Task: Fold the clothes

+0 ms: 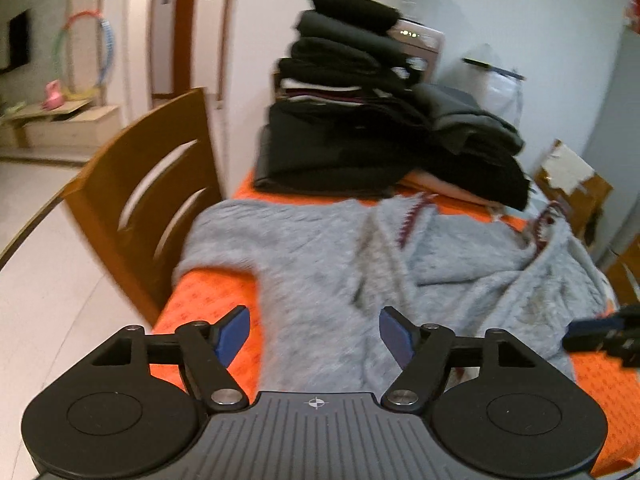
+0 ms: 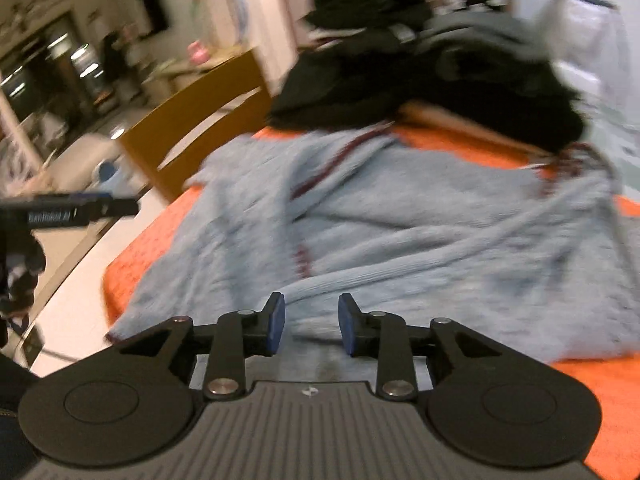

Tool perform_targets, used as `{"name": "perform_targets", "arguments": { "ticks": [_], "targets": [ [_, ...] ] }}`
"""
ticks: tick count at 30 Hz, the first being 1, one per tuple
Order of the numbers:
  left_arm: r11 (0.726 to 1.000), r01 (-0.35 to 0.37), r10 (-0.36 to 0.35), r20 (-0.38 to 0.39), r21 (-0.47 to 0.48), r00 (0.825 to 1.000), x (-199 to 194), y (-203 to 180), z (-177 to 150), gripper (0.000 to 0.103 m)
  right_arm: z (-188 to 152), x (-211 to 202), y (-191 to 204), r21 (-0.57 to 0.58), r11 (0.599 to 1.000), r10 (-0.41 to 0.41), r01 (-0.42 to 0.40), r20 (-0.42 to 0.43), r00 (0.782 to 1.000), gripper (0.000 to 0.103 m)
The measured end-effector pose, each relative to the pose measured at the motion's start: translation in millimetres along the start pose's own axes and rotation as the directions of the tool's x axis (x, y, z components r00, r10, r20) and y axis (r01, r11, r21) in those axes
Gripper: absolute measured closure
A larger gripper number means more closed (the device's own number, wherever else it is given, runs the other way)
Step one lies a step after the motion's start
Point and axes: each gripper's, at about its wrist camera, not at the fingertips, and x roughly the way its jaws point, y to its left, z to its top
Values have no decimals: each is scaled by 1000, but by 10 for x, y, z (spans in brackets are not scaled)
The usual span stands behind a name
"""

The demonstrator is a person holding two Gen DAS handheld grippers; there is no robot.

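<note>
Left wrist view shows a grey sweater (image 1: 320, 248) spread rumpled across the orange tablecloth (image 1: 200, 304), with a stack of dark folded clothes (image 1: 352, 92) at the far end. The left gripper (image 1: 315, 336) hangs above the sweater's near part, jaws wide apart and empty. The right gripper (image 2: 311, 328), jaws partly apart, holds nothing, with the sweater just beyond its fingertips.

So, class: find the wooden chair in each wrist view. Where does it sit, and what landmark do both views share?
Left wrist view: the wooden chair stands left of centre, against the orange table's edge.
Right wrist view: the chair is upper left, tilted by the camera.
Shared landmark: the grey sweater.
</note>
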Motion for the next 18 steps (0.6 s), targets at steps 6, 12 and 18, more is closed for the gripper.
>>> {"name": "perform_targets", "arguments": {
  "ticks": [6, 12, 18],
  "targets": [
    [996, 74, -74, -1, 48, 997, 365, -438, 245, 26, -39, -394, -813, 136, 977, -168, 162, 36, 985, 69],
    [985, 141, -142, 5, 101, 990, 736, -1154, 480, 16, -168, -671, -1822, 260, 940, -243, 221, 56, 968, 69],
    [973, 208, -206, -31, 98, 978, 1229, -1941, 724, 12, -290, -646, -2790, 316, 930, -217, 188, 59, 974, 67]
  ]
}}
